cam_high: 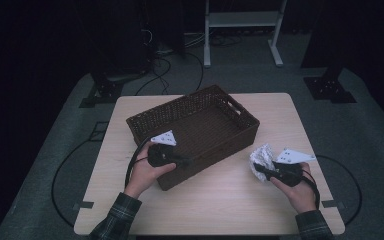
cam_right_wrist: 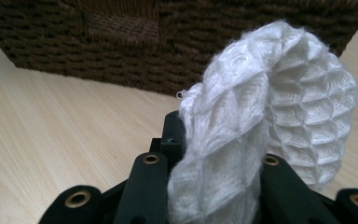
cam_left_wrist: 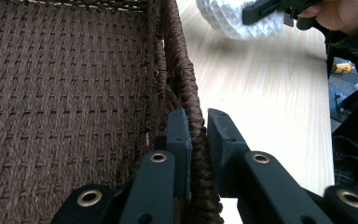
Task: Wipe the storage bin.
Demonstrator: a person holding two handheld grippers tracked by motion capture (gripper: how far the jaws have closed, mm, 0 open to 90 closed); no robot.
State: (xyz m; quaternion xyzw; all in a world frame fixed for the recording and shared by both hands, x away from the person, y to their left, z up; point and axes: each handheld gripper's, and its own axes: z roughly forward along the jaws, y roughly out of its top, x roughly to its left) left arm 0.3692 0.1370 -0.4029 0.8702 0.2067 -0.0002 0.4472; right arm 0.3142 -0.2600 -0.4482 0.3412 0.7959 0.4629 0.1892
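Note:
A dark brown woven basket (cam_high: 145,117) stands on the light wooden table (cam_high: 230,200), turned at an angle. My left gripper (cam_high: 187,161) sits at the basket's near wall. In the left gripper view its jaws (cam_left_wrist: 198,123) straddle the wall's rim (cam_left_wrist: 182,70), one inside the basket and one outside, pressed on the weave. To the right of the basket, my right gripper (cam_high: 256,167) is shut on a white waffle-textured cloth (cam_high: 261,155). The bunched cloth (cam_right_wrist: 270,107) bulges up between that gripper's jaws (cam_right_wrist: 219,140) and hides the right fingertip. The basket's side (cam_right_wrist: 191,46) stands just beyond it.
The basket's inside (cam_left_wrist: 51,93) holds nothing that I can see. Bare table lies between the basket and the cloth (cam_left_wrist: 223,21). Past the table's far edge are a white frame's legs (cam_high: 207,55) and cables on the grey floor.

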